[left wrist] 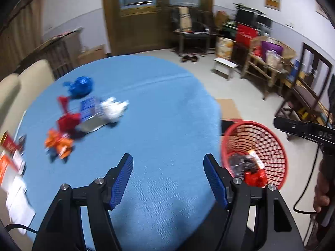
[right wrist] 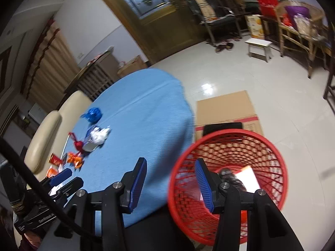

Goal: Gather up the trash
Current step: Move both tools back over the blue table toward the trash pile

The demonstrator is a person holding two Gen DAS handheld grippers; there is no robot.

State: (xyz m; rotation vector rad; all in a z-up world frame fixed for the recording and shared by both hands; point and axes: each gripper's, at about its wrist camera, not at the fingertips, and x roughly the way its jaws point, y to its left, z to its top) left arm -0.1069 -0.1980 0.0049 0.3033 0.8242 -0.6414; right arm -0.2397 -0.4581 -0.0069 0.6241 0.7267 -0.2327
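Little writing can be read. The right gripper's body, seen from the left wrist view, carries pale letters that look like "DAS", and the left gripper's body in the right wrist view has a small white word too blurred to make out. Print on the red and orange packets at the table's edge is illegible.

The left gripper stands with its jaws wide and nothing between them, only bare blue cloth of the table. The trash lies ahead of these jaws and off to their left, well apart from the tips. It counts as one blue wrapper, one white wad, one flat blue-and-silver packet, one red wrapper and one orange wrapper, the last four bunched close together. Loose packets and papers lie further left at the table's edge; their number cannot be told.

The one red basket sits off the table, just beside the left gripper's right finger. It holds a dark wrapper and a red one.

The right gripper has its jaws apart, narrower than the left's, and empty. Its left finger is over the table's edge, its right finger over the basket's mouth, where a pale packet lies just beyond the tip.
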